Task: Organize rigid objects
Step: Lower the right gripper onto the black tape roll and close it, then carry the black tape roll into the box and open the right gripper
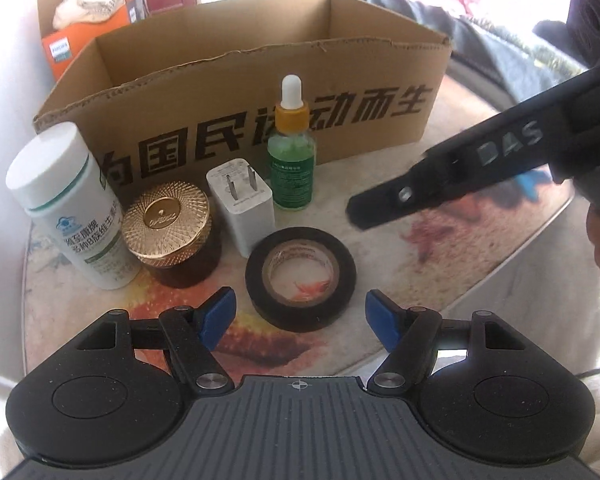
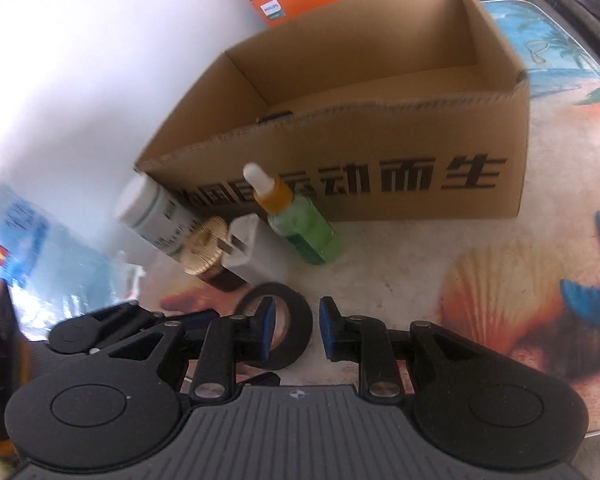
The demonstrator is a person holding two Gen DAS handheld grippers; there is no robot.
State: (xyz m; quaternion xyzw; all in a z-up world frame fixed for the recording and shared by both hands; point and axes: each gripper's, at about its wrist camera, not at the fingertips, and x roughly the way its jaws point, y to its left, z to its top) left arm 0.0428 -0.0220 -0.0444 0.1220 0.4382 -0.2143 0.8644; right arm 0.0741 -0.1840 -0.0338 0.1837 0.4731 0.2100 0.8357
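Rigid objects stand in a cluster before the open brown cardboard box with black printed characters (image 1: 260,80), which fills the upper middle of the left wrist view on the shell-patterned tabletop (image 2: 500,280). A white plastic pill bottle (image 1: 68,200) is at far left, then the green glass dropper bottle with orange collar (image 1: 292,160), the dark jar with gold ribbed lid (image 1: 168,228) and the white wall charger with two prongs (image 1: 242,204). Nearest, low in the centre, the black roll of electrical tape (image 1: 300,276) lies flat. I judge a pick is beginning. The left gripper (image 1: 300,316) hovers spread wide just short of the roll, holding nothing; it needs to straddle the roll, then close. The right gripper (image 2: 296,330) has jaws nearly together, a narrow gap, nothing pinched
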